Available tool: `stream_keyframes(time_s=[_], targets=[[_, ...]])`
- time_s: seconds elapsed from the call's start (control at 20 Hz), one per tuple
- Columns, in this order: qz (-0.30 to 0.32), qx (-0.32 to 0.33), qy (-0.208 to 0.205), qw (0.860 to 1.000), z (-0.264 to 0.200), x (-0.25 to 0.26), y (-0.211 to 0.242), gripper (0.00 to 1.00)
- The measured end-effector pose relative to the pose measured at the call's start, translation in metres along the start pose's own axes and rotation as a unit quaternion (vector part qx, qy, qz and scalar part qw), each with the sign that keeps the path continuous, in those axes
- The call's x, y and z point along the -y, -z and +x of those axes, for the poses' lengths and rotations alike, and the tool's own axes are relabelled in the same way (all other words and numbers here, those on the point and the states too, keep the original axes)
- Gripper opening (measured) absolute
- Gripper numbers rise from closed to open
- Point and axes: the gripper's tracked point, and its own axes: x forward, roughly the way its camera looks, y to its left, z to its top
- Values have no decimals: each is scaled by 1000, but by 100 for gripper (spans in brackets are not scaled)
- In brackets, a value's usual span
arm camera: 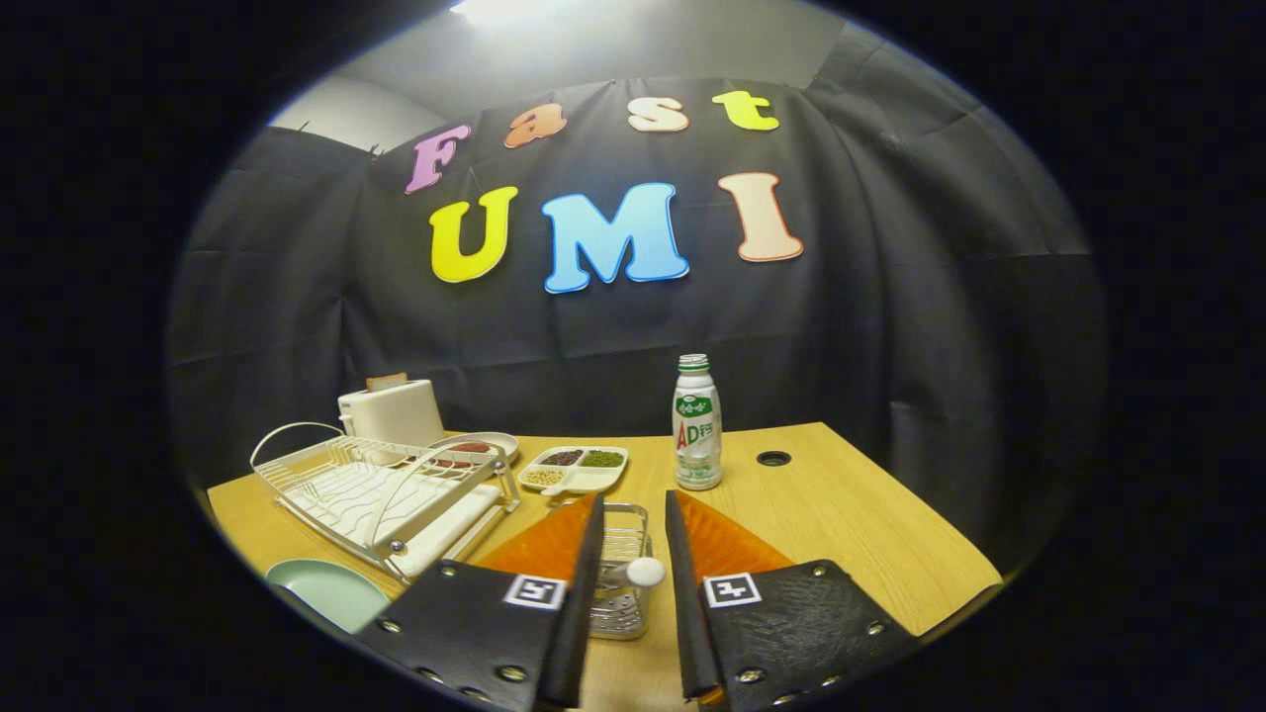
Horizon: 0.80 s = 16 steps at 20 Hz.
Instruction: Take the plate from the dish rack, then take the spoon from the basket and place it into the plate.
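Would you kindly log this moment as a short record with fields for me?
gripper: gripper, jaws open, nothing held
between jaws: wire basket with the spoon handle standing in it
plate: pale green plate flat on the table, off the near end of the dish rack
beyond basket: divided tray of beans, bottle upright
behind rack: toaster
task status: plate out of rack; spoon not yet taken
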Motion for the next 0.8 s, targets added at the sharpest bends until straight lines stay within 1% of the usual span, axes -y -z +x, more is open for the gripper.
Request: stream_keyframes(time_s=[0.05, 0.1, 0.2, 0.25, 0.3, 0.35, 0.4, 0.45, 0.6, 0.8], targets=[[-1, 3, -2, 1000, -1, 1, -4, 32], [-1, 2, -4, 1000, -2, -4, -4, 21], [0, 1, -7, 1000, 1, -6, -6, 20], [-5, -4, -9, 1000, 0, -8, -4, 12], [-5, -9, -12, 1000, -2, -10, -4, 12], [-6, -12, -4, 1000, -4, -9, -7, 12], [-5, -15, -5, 1000, -3, -9, -8, 12], [-11, -25, -8, 1000, -5, -12, -7, 5], [-27, -21, -9, 999, -10, -14, -20, 5], [-26, -17, -8, 999, -18, -15, -48, 5]])
